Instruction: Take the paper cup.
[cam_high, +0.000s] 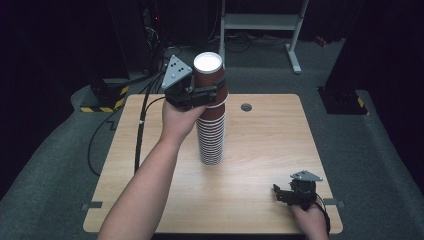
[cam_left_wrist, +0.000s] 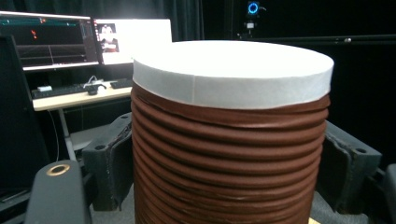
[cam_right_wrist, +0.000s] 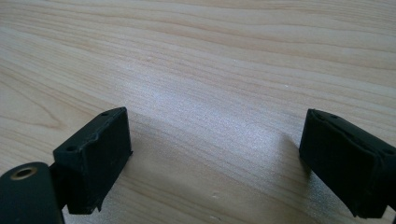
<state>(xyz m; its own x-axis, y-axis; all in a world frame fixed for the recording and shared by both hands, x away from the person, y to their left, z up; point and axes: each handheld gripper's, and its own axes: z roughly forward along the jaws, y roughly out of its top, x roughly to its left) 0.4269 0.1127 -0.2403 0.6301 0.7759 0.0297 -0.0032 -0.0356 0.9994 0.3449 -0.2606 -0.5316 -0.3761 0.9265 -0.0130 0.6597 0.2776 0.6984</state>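
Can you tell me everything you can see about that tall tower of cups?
The stack of cups is a tall tower of brown paper-looking cups nested upside down, so many ringed rims show down its side. The lower rims look whitish, the upper ones brown, and the top cup's flat bottom is white. It stands near the middle of the wooden table, leaning slightly. The left hand-held gripper has its jaws on both sides of the top cups.

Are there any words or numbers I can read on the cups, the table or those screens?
None can be read.
Cup stack: plain brown, white bottom on top, no print.
Table: bare wood, no label.
Two screens behind the cups in the left gripper view: graphics too small and blurred to read.
Yellow-black stripes on the floor: a pattern, no words.
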